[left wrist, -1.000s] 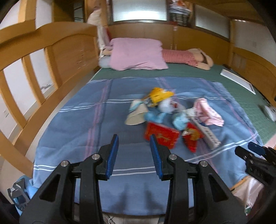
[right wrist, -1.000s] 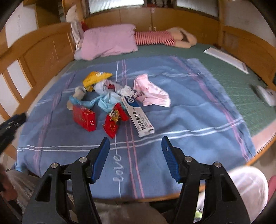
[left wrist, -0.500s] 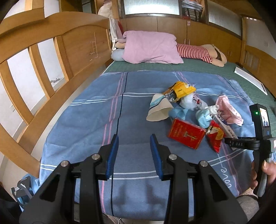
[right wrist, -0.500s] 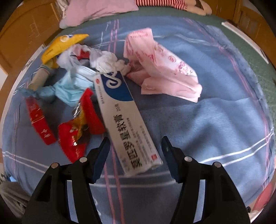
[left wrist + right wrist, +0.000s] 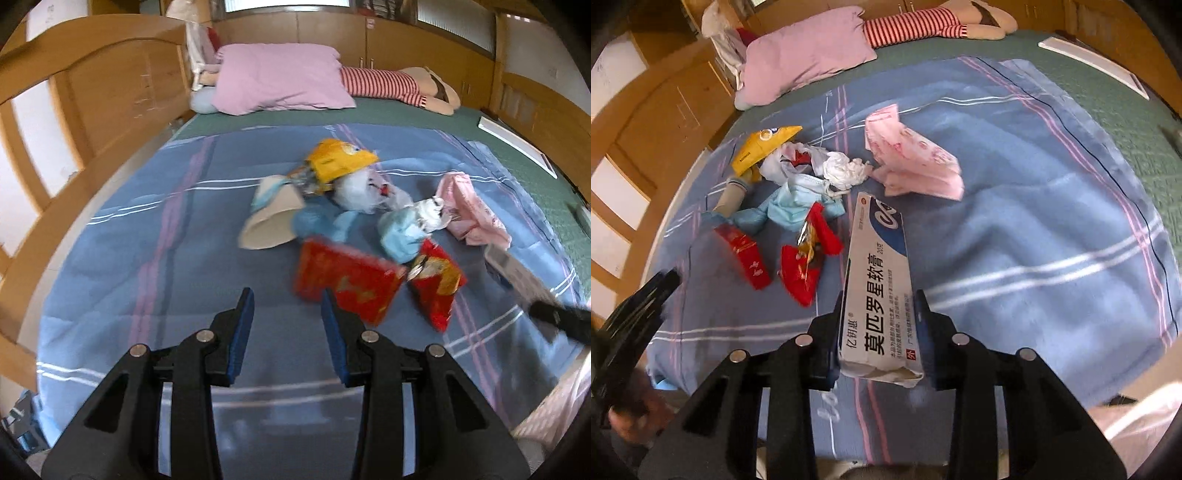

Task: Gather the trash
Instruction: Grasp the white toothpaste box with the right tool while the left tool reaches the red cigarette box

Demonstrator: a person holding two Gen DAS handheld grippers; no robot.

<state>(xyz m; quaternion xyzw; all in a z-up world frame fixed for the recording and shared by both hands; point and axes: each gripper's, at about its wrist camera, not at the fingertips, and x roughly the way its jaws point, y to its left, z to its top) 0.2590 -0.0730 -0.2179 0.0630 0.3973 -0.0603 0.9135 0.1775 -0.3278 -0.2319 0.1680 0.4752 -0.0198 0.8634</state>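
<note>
Blue checked blanket (image 5: 1015,229) covers the bed, the trash heap still strewn across it: pink wrapper (image 5: 912,166), red packet (image 5: 347,284), yellow carton (image 5: 340,162). What has changed: the right tongs (image 5: 879,325), half a second ago open over the white ointment box (image 5: 879,288), now pinch its near end, seemingly lifted off the blanket. The first piece looks collected. The left tongs (image 5: 286,325) stay parted and empty, just short of the red packet.

Both wrist cameras look along their claws from the bed's foot, sharing the trash pile (image 5: 354,221) and pillow (image 5: 809,62).
</note>
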